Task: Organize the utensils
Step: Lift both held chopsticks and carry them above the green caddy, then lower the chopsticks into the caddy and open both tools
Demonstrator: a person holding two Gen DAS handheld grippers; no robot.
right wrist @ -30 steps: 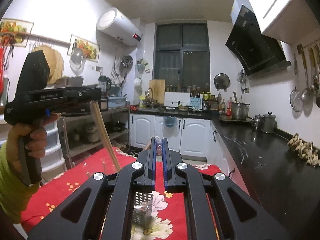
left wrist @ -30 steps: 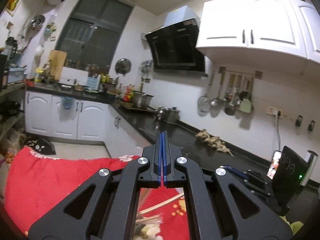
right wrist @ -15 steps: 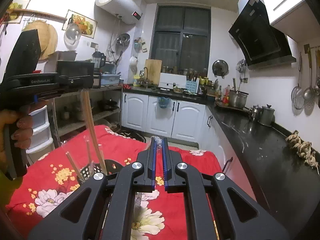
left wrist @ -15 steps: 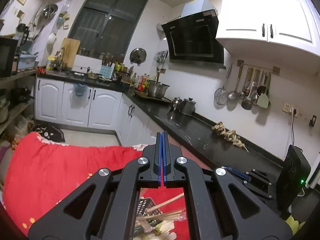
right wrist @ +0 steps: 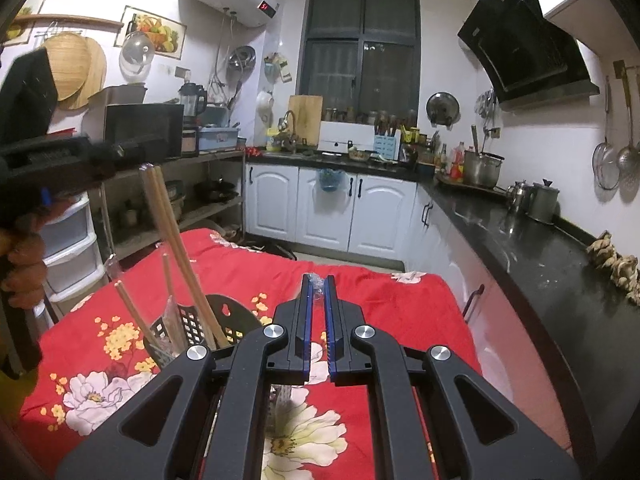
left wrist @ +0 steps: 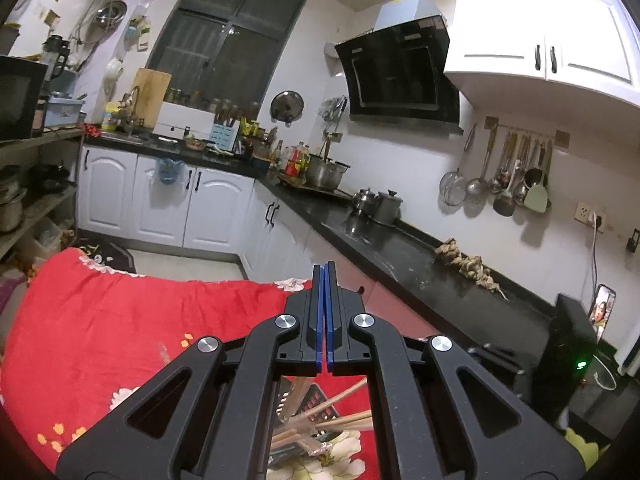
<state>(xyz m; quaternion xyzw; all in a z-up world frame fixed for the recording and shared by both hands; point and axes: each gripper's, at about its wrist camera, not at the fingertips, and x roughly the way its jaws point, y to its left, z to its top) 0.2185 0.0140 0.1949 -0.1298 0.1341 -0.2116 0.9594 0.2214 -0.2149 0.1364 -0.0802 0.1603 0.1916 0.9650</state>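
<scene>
Hanging above the red flowered tablecloth (right wrist: 256,280) on the bench, the left tongs (left wrist: 324,316) have their blue pads pressed together with only a hairline seam between them. From the right wrist view those left tongs (right wrist: 132,152) appear up and to the left of the black perforated utensil basket (right wrist: 188,324), with a pair of wooden chopsticks (right wrist: 176,248) slanting down from their tip into the basket; whether the pads pinch the chopsticks there cannot be told. More chopsticks (right wrist: 132,312) lean inside the same basket beside a clear plastic wrapper (right wrist: 170,328). The right tongs (right wrist: 318,320) stand slightly apart, to the right of the basket, with a scrap of clear plastic (right wrist: 318,286) caught between the tips.
</scene>
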